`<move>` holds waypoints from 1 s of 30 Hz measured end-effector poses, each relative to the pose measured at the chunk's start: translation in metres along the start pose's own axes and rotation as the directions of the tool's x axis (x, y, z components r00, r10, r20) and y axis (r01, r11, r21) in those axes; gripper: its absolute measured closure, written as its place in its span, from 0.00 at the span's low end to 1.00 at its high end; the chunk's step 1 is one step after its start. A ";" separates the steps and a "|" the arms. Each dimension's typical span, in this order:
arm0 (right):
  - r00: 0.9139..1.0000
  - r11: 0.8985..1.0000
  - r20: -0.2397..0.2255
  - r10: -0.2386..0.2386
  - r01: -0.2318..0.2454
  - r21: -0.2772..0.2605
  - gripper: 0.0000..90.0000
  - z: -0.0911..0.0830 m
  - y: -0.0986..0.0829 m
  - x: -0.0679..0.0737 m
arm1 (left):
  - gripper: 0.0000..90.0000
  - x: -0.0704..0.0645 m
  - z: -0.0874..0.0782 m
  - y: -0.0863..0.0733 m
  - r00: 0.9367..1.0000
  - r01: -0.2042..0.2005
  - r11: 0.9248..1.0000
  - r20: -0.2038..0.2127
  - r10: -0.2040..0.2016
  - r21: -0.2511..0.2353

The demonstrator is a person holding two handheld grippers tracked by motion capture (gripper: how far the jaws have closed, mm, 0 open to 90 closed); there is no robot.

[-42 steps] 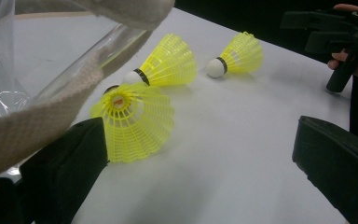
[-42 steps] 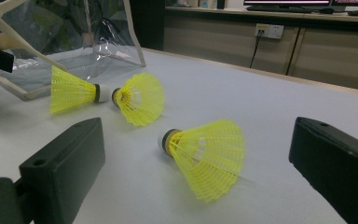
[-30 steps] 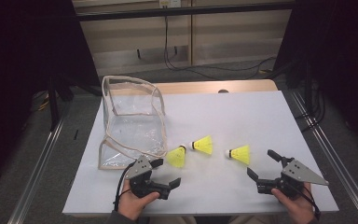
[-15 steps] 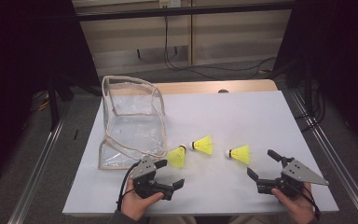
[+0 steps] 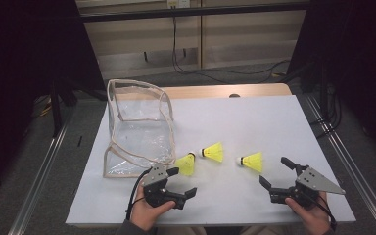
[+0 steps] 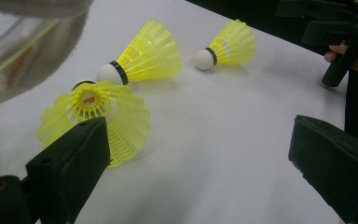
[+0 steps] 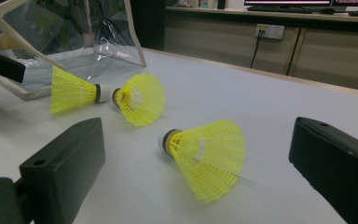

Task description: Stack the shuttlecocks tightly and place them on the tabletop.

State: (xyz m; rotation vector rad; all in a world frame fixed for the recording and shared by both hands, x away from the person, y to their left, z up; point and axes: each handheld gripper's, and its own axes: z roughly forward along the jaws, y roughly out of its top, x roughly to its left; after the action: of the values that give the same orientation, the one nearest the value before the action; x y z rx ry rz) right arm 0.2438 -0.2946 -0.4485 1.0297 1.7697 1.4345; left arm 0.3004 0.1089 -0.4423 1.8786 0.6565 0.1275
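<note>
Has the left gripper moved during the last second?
Yes, slightly. In the high view the left gripper has shifted rightward along the near table edge, away from the clear bag and nearer the closest shuttlecock.

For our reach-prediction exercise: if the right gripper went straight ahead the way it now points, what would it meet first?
Most likely the nearest yellow shuttlecock, lying on its side between the open right gripper's jaws' line; depth is uncertain.

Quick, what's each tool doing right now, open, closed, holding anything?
Left tool: open, holding nothing, close to the nearest shuttlecock.
Right tool: open, holding nothing.
</note>
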 end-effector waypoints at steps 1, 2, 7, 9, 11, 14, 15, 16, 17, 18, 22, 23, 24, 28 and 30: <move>1.000 1.000 0.000 0.000 0.000 0.000 0.03 0.000 0.000 0.000 | 0.06 0.000 0.000 0.000 1.000 0.000 1.000 0.000 0.000 0.000; 1.000 1.000 0.000 0.000 0.000 0.000 0.03 0.000 0.000 0.000 | 0.06 -0.001 0.001 0.000 1.000 0.000 1.000 0.005 0.000 0.003; 1.000 1.000 0.000 0.000 0.000 0.000 0.03 0.000 0.000 0.000 | 0.06 -0.002 0.004 0.001 1.000 -0.002 1.000 0.007 0.002 0.005; 1.000 1.000 0.001 0.000 0.000 0.000 0.03 0.000 0.000 0.000 | 0.06 -0.003 0.005 0.002 1.000 -0.009 1.000 0.002 0.009 0.012; 1.000 1.000 0.002 0.000 0.000 -0.001 0.03 0.000 0.000 0.000 | 0.06 -0.003 0.007 0.002 1.000 -0.006 1.000 0.003 0.006 0.016; 1.000 1.000 0.000 0.000 0.000 0.000 0.03 0.000 0.000 0.000 | 0.07 -0.003 0.009 0.003 1.000 -0.011 1.000 -0.002 0.011 0.020; 1.000 1.000 -0.001 0.000 0.000 0.000 0.03 0.000 0.000 0.000 | 0.07 -0.003 0.009 0.003 1.000 -0.011 1.000 -0.002 0.011 0.020; 1.000 1.000 -0.001 0.000 0.000 0.000 0.03 0.000 0.000 0.000 | 0.07 -0.003 0.010 0.003 1.000 -0.007 1.000 -0.006 0.007 0.022; 1.000 1.000 0.000 0.001 -0.001 0.000 0.03 0.000 0.000 0.000 | 0.07 -0.004 0.011 0.003 1.000 -0.006 1.000 -0.008 0.006 0.021; 1.000 1.000 0.000 0.000 0.000 -0.001 0.03 0.000 0.000 0.000 | 0.07 -0.004 0.011 0.004 1.000 -0.006 1.000 -0.007 0.007 0.025; 1.000 1.000 0.000 0.000 0.000 0.000 0.03 0.000 0.000 0.000 | 0.07 -0.004 0.013 0.004 1.000 -0.010 0.999 -0.012 0.010 0.033; 1.000 1.000 0.001 0.003 -0.003 -0.002 0.03 0.000 0.000 0.000 | 0.07 -0.005 0.015 0.005 1.000 -0.007 0.999 -0.013 0.007 0.032; 1.000 1.000 0.002 -0.001 0.001 0.000 0.03 0.000 0.000 0.000 | 0.07 -0.005 0.015 0.005 1.000 -0.009 0.999 -0.012 0.009 0.033; 1.000 1.000 0.005 0.002 -0.002 -0.004 0.03 0.000 0.000 0.000 | 0.07 -0.006 0.019 0.006 1.000 -0.022 0.999 -0.011 0.022 0.036; 1.000 1.000 0.005 -0.002 0.002 -0.002 0.03 -0.001 0.000 -0.001 | 0.07 -0.007 0.020 0.007 1.000 -0.025 0.999 -0.014 0.026 0.039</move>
State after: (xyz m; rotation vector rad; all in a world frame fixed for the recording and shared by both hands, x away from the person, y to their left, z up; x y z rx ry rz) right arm 0.2437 -0.2954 -0.4483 1.0297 1.7652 1.4303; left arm 0.3049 0.0873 -0.4431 1.9257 0.6496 0.1461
